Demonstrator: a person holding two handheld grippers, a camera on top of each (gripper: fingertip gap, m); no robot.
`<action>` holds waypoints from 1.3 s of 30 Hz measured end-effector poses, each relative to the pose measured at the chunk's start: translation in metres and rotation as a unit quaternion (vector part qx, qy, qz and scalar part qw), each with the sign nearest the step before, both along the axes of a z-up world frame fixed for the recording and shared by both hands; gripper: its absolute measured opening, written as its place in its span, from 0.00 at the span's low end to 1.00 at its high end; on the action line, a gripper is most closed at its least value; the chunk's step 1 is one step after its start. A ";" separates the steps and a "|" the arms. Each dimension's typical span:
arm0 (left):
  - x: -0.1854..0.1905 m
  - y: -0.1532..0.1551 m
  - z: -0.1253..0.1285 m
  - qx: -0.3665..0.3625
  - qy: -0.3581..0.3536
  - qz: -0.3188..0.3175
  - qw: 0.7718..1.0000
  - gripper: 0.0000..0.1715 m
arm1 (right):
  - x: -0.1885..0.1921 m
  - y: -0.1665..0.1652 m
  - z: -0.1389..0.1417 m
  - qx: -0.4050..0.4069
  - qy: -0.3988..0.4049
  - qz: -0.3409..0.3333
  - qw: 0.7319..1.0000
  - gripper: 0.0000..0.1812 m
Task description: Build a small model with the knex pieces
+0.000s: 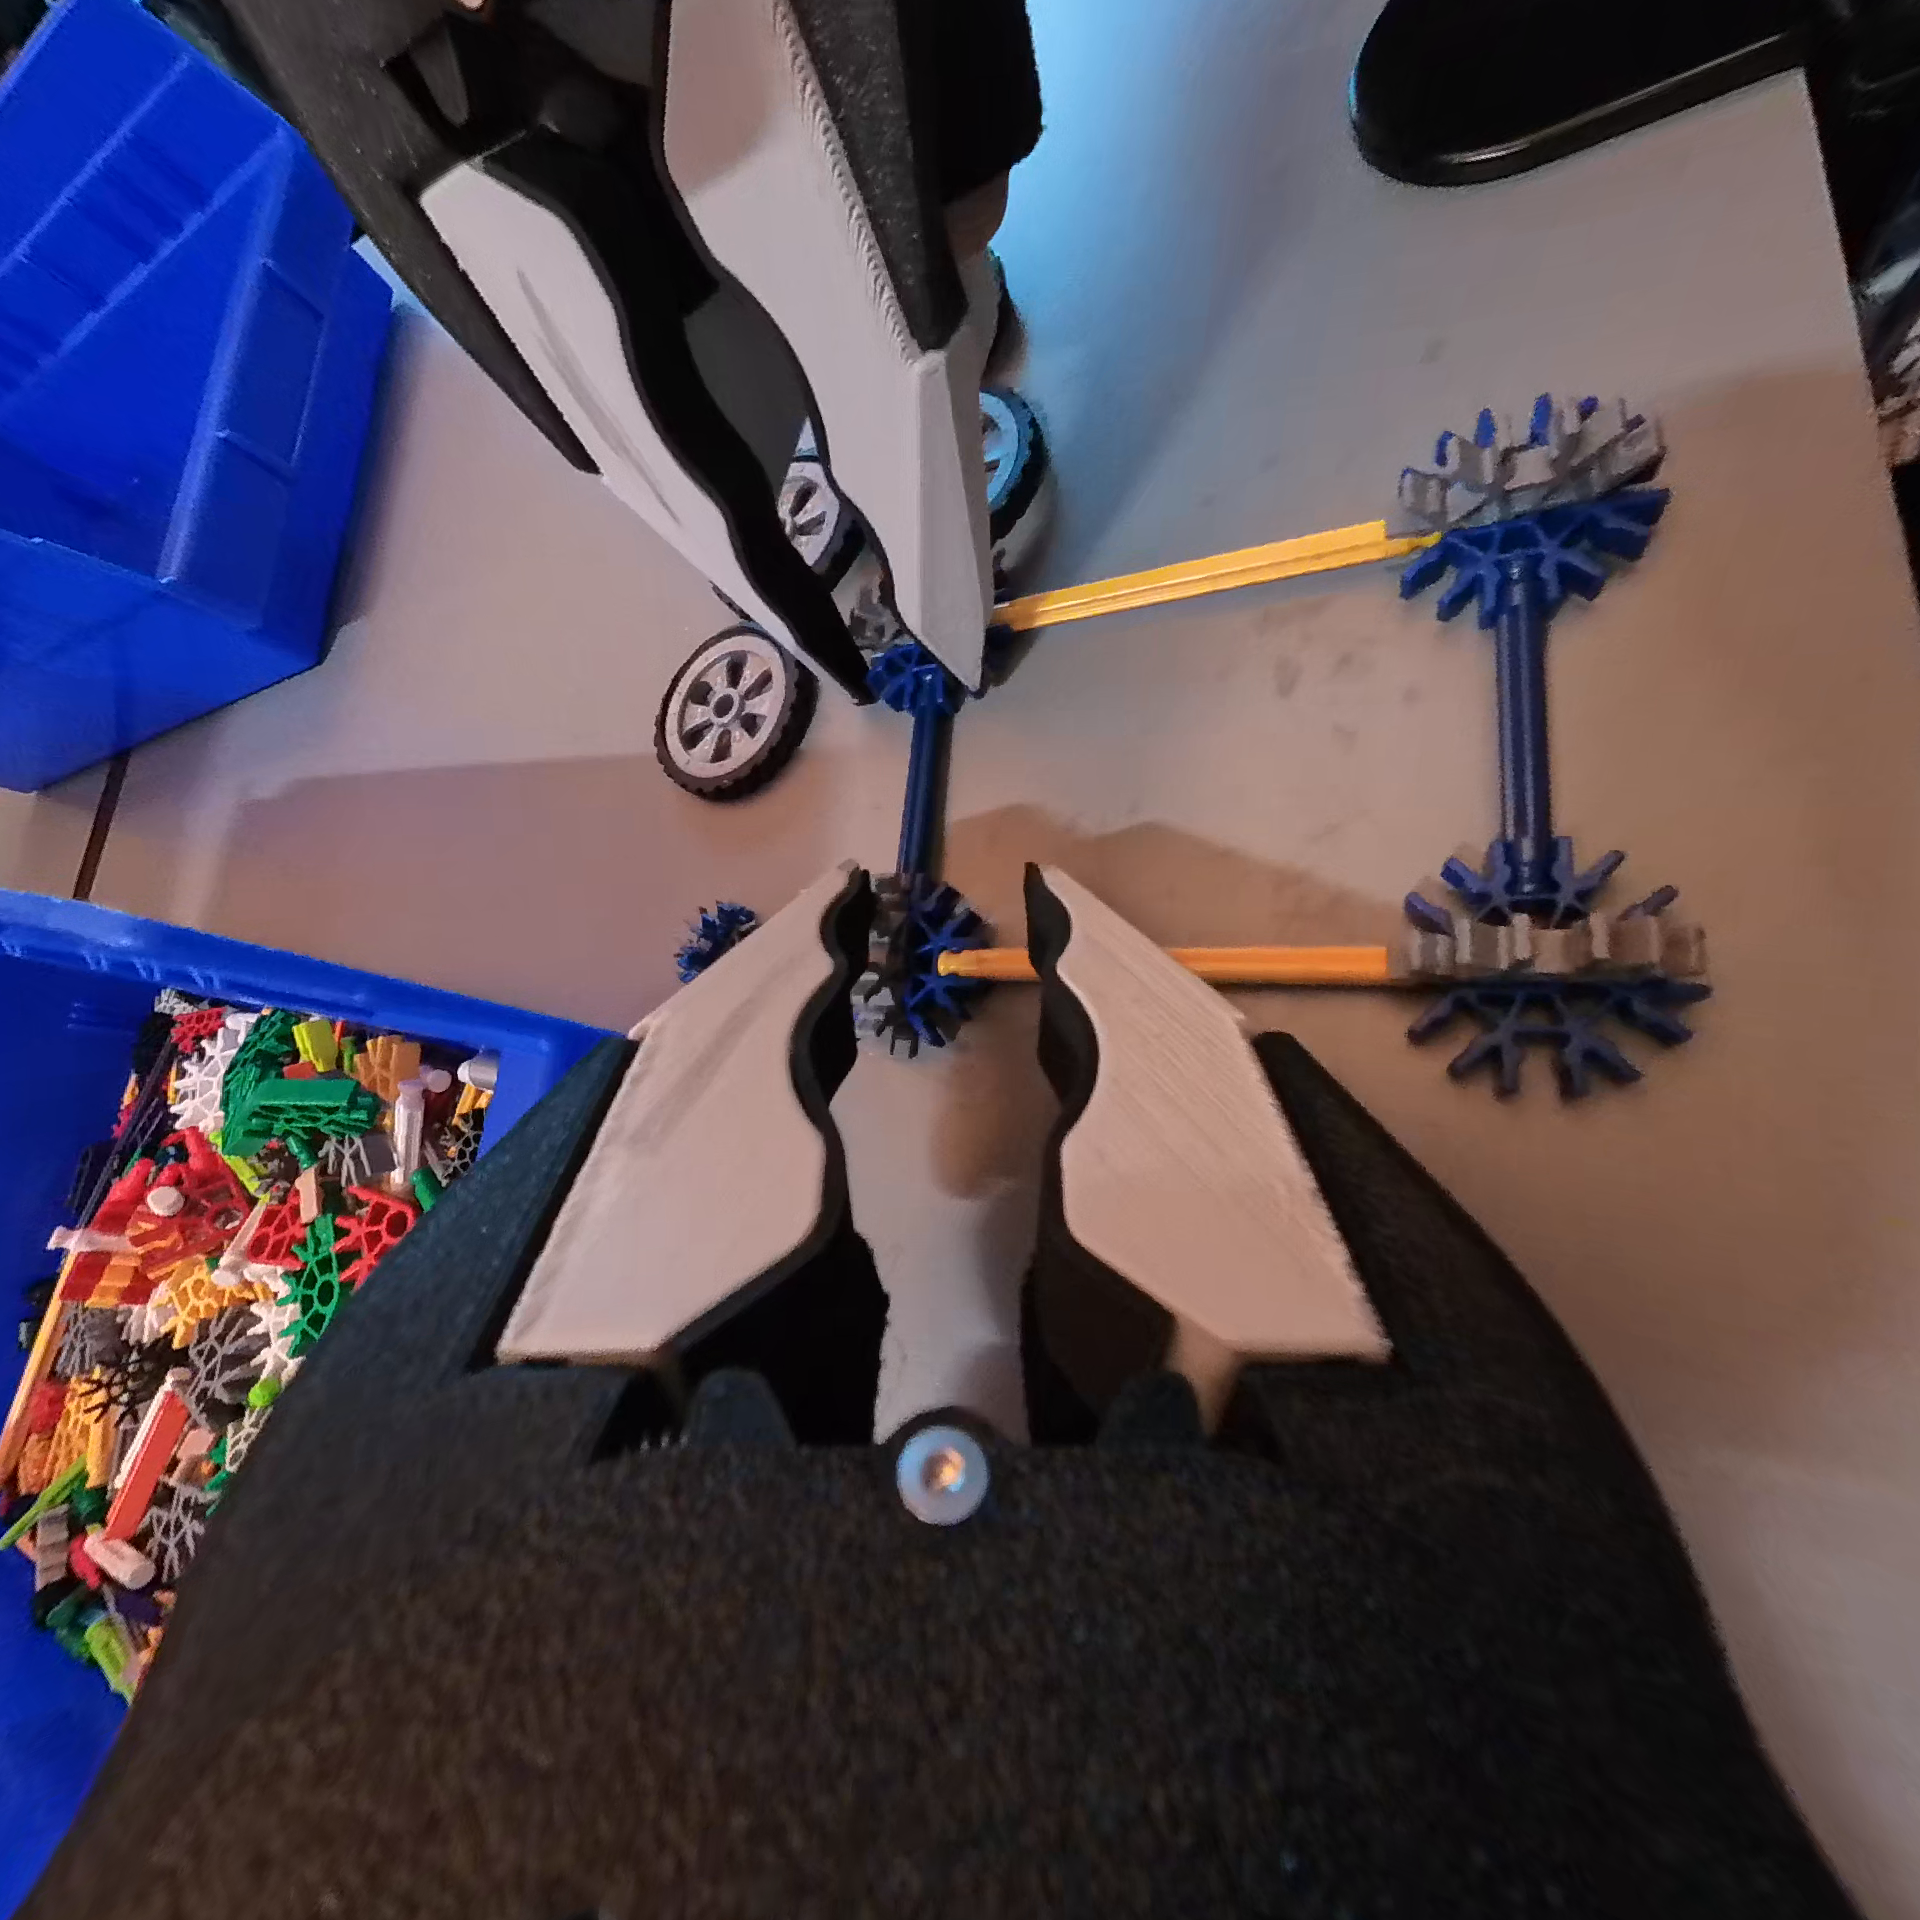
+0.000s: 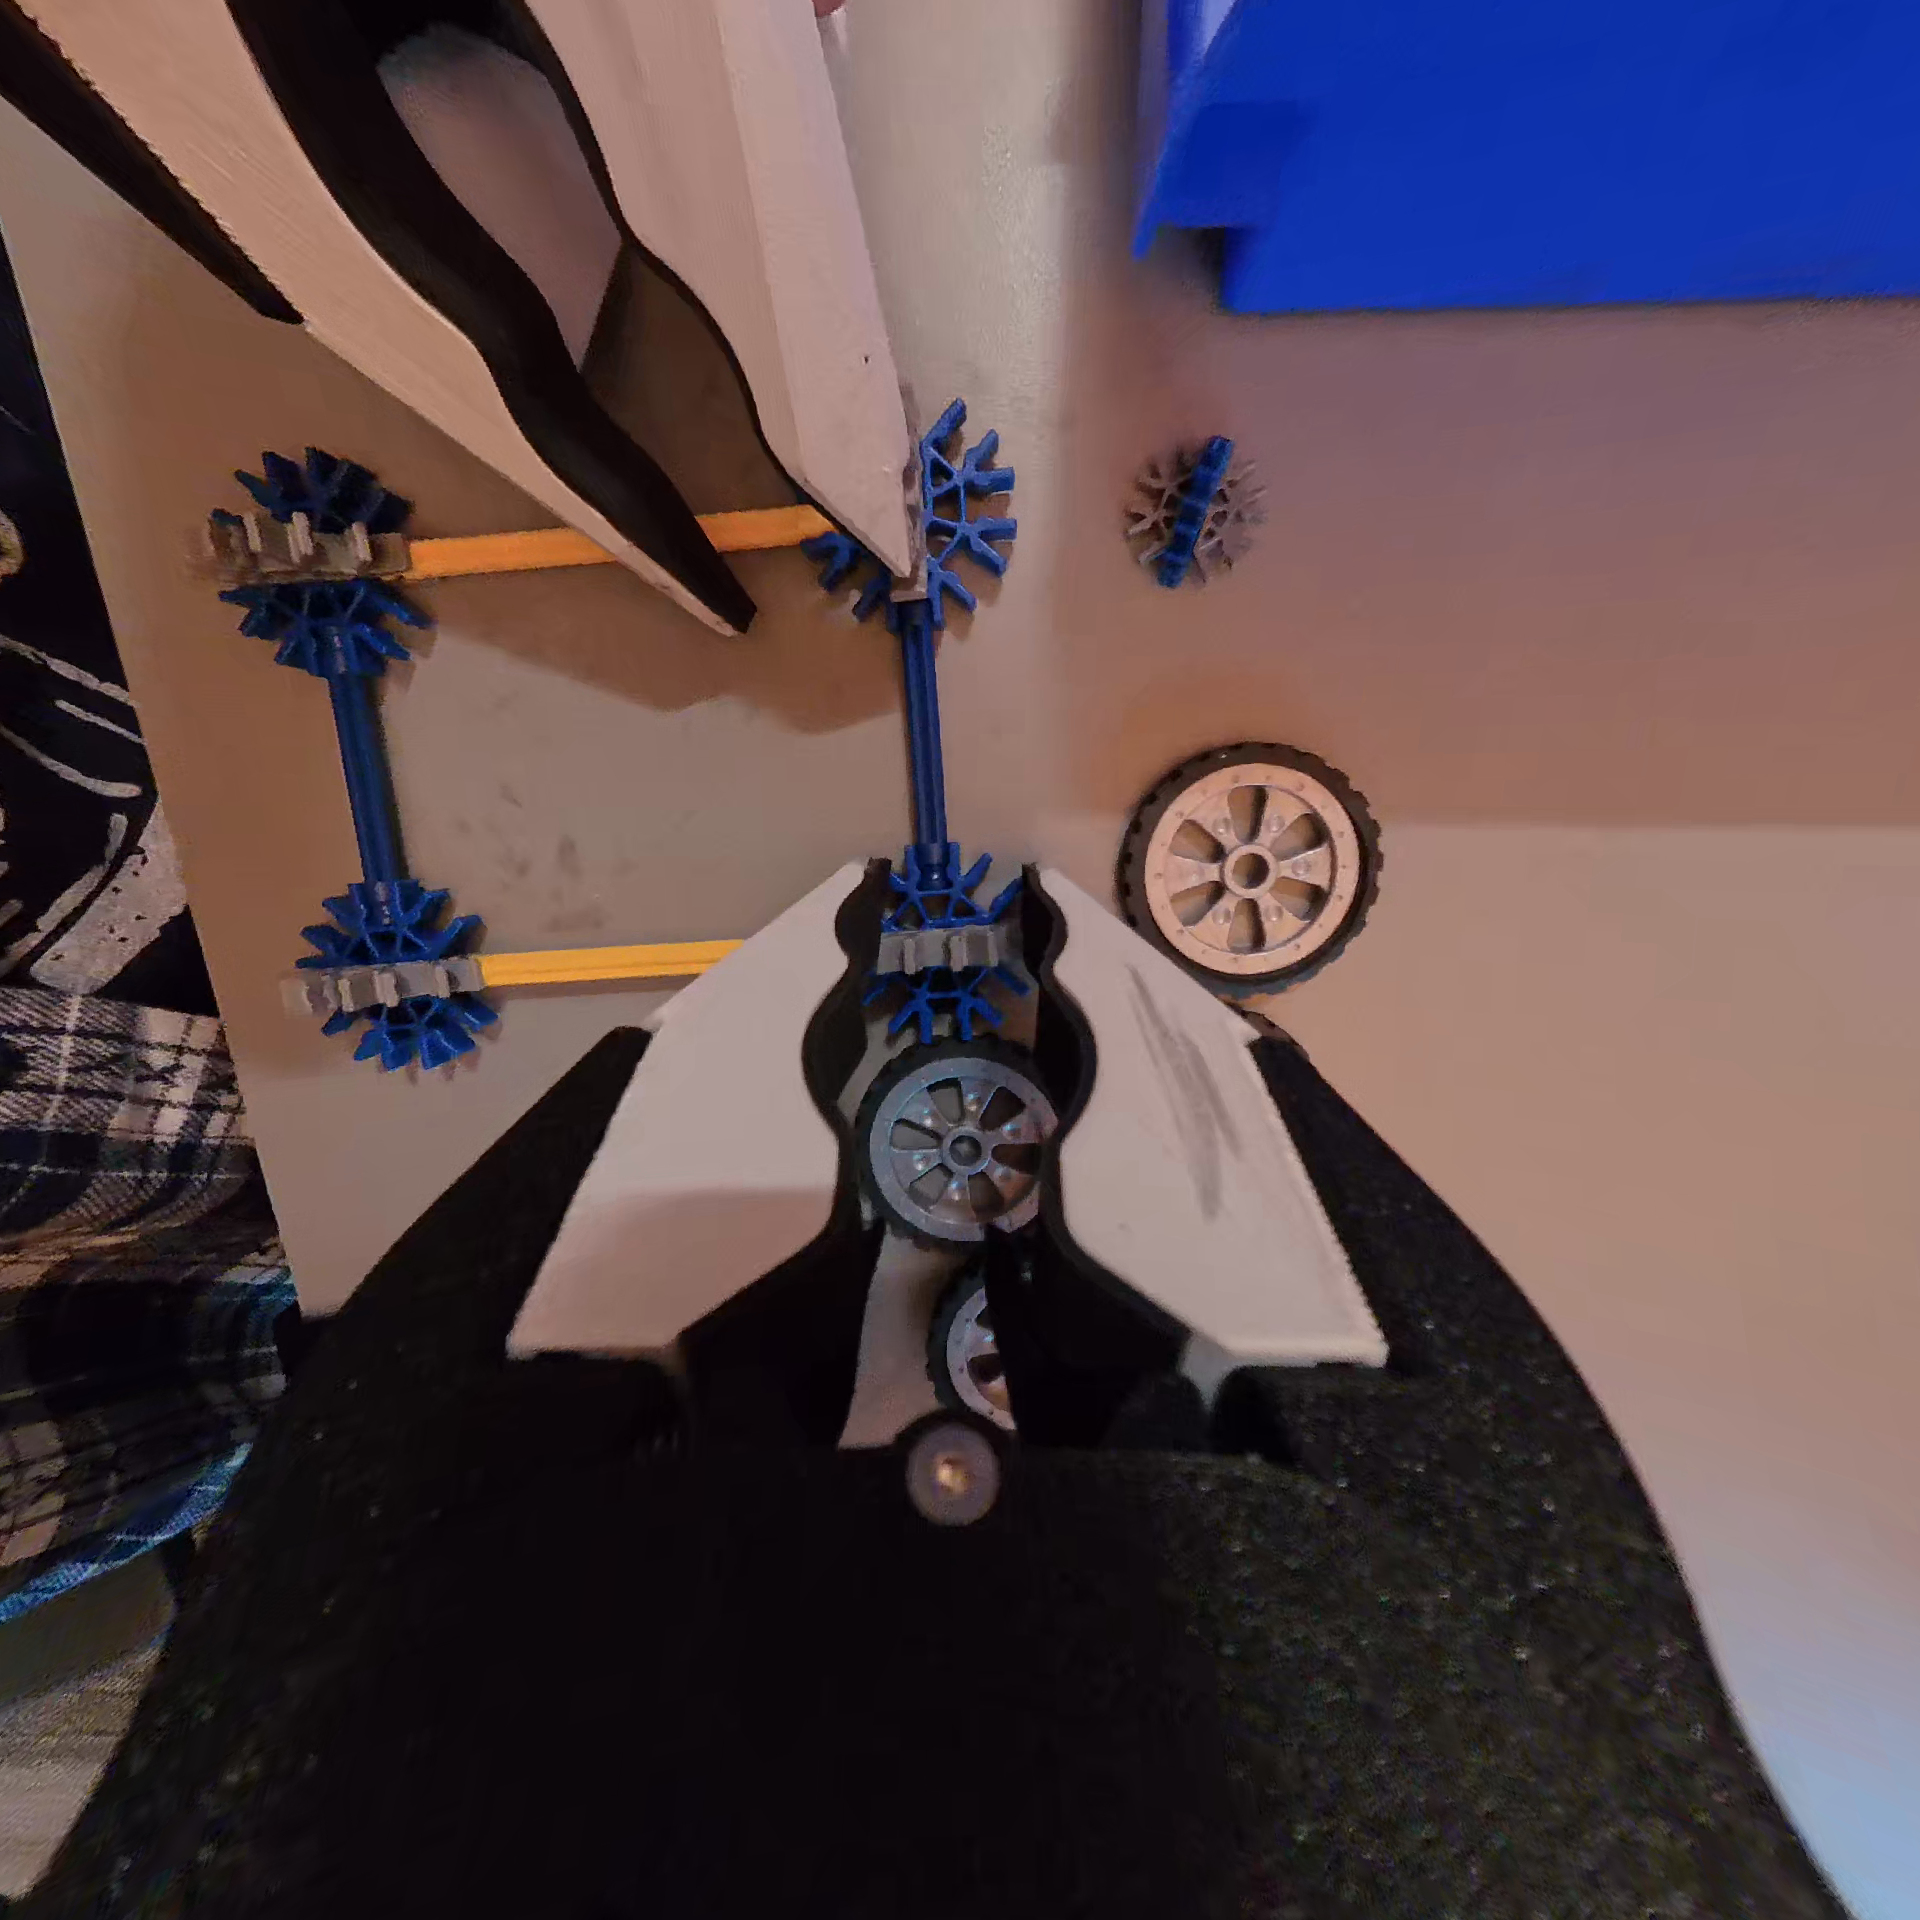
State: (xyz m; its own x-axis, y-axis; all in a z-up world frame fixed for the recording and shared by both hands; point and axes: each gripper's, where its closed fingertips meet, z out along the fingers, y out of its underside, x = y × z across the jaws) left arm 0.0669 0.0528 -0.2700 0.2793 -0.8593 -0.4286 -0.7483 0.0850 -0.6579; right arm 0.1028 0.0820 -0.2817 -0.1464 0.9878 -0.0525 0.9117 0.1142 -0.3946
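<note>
Now the right gripper (image 2: 945,883) was clamped on one blue corner connector (image 2: 943,940) of the rod frame (image 2: 923,727), while the left gripper (image 1: 945,878), fingers parted, straddled the opposite corner (image 1: 920,966) on the table (image 1: 1299,707).

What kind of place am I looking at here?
Probably a hobby or lab tabletop for building toy models: a pale table, a blue bin of mixed colourful construction pieces, a half-built rod-and-connector frame, and loose toy wheels.

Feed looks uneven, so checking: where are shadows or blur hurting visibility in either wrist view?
Left wrist view: the left gripper casts a broad shadow over the table; cool blue light up top. Right wrist view: blue bin blurred, loose wheel sharp; wide-angle bending at both edges.
</note>
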 end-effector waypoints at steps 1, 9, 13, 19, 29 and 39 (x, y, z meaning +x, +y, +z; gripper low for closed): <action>0.000 0.000 0.000 0.000 0.000 0.000 1.000 0.16 | 0.000 0.000 0.000 -0.001 0.000 0.000 1.000 0.14; 0.000 0.001 0.000 0.000 0.002 0.004 1.000 0.16 | 0.000 0.000 0.000 -0.005 -0.010 0.006 1.000 0.14; 0.000 0.002 0.000 0.003 0.006 0.005 1.000 0.17 | 0.000 0.000 0.000 -0.006 -0.018 0.010 1.000 0.14; 0.000 0.002 -0.001 0.002 0.006 0.006 1.000 0.17 | 0.001 0.000 0.000 -0.010 -0.026 0.012 1.000 0.14; 0.000 0.003 -0.001 0.003 0.007 0.007 1.000 0.18 | 0.001 0.000 0.000 -0.010 -0.035 0.015 0.999 0.14; -0.028 -0.004 0.031 0.033 -0.005 0.054 0.998 0.18 | 0.001 0.000 0.000 -0.004 -0.038 0.014 0.999 0.14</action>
